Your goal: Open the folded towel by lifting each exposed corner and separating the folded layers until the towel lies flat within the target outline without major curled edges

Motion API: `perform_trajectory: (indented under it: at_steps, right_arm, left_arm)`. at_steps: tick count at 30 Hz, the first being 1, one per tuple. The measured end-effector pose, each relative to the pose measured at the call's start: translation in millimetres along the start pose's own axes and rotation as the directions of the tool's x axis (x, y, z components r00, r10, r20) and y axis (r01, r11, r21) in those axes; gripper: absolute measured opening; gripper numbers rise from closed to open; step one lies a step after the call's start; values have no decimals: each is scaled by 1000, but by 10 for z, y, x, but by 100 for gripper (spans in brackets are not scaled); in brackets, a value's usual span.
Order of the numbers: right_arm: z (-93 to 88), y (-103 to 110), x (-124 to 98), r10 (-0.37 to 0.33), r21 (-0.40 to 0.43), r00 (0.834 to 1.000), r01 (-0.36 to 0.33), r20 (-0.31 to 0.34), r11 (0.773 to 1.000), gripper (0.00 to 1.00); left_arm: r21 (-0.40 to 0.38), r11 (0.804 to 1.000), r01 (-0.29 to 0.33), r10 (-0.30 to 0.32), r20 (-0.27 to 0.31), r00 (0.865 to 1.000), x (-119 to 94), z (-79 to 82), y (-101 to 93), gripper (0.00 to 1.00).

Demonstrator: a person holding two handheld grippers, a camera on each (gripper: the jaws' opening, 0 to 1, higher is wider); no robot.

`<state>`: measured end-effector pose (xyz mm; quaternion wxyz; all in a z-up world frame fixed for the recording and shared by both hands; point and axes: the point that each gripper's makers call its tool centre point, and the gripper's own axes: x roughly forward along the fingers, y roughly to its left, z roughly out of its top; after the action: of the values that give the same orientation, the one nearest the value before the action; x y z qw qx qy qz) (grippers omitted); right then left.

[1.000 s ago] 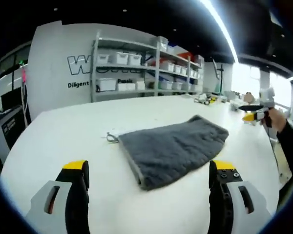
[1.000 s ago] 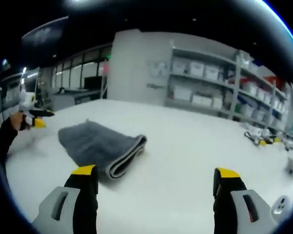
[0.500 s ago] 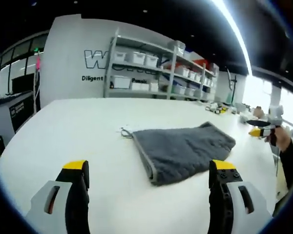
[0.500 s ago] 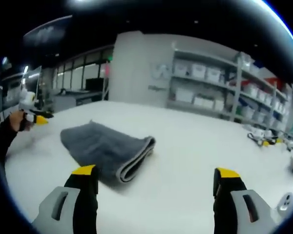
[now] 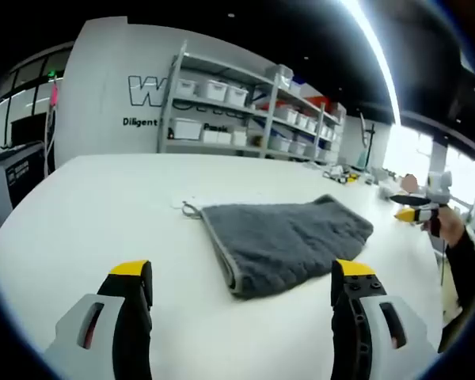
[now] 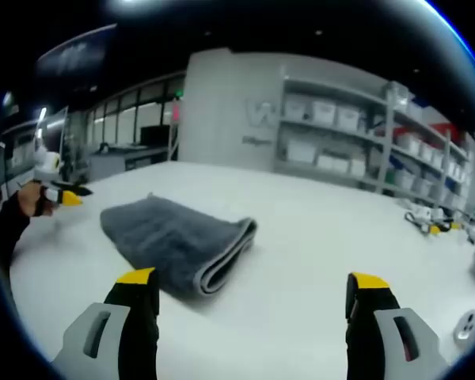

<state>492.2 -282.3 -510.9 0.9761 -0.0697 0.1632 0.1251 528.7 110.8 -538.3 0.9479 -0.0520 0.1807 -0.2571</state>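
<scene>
At the bottom of the left gripper view, the left gripper (image 5: 241,289) sat with its yellow-tipped jaws spread wide apart, nothing between them. Same deal in the right gripper view: the right gripper (image 6: 253,297) had its jaws well apart and empty, hovering over the table (image 6: 317,237).

Straight ahead of the left one, mid-frame, lay the towel (image 5: 281,241), grey, still folded, on the white table (image 5: 87,206). Its long axis ran from lower centre up toward the right of the frame, with a hemmed edge facing the left jaw and a little loop tag (image 5: 190,210) at the upper-left corner. In the right gripper view the towel (image 6: 178,241) sat left of centre, its rounded fold with stacked layers pointing toward the middle of the frame.

My guess is the left gripper was the nearer one, since the towel's near corner sat almost between its jaws, so that corner looked like the first grab.

Compared to a second ago, the towel looked a bit bigger and closer in both views, so both cameras had crept in. The towel itself looked unchanged. Shelves (image 5: 245,119) stood behind.
</scene>
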Motion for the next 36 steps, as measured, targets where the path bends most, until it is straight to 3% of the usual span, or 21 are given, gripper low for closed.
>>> perform_trajectory:
  at_steps: [7, 13, 18, 26, 29, 33, 36]
  right_arm:
    - [-43, 11, 35, 4, 8, 1000, -4, -5, 1000, 100]
    - [-77, 32, 90, 12, 5, 1000, -12, -2, 1000, 99]
    - [-63, 116, 139, 34, -8, 999, -34, 6, 999, 99]
    - [-103, 227, 203, 74, 9, 997, -74, -1, 997, 84]
    - [-124, 273, 208, 86, -13, 996, -86, -10, 996, 75]
    - [-114, 338, 214, 111, 8, 994, -111, -2, 994, 69]
    - [-121, 397, 230, 139, -11, 990, -139, -10, 990, 57]
  left_arm:
    - [-9, 1000, 15, -16, -34, 999, 118, -130, 0, 85]
    - [-13, 1000, 26, -27, -37, 999, 133, -91, 100, 77]
    - [21, 999, 39, -38, -60, 997, 162, -126, 56, 71]
    - [31, 998, 63, -61, -59, 996, 202, -88, 44, 63]
    - [34, 996, 79, -77, -62, 995, 201, -95, 32, 53]
    - [24, 997, 71, -69, -60, 996, 209, -87, 64, 54]
    - [26, 997, 77, -76, -54, 996, 215, -66, 60, 53]
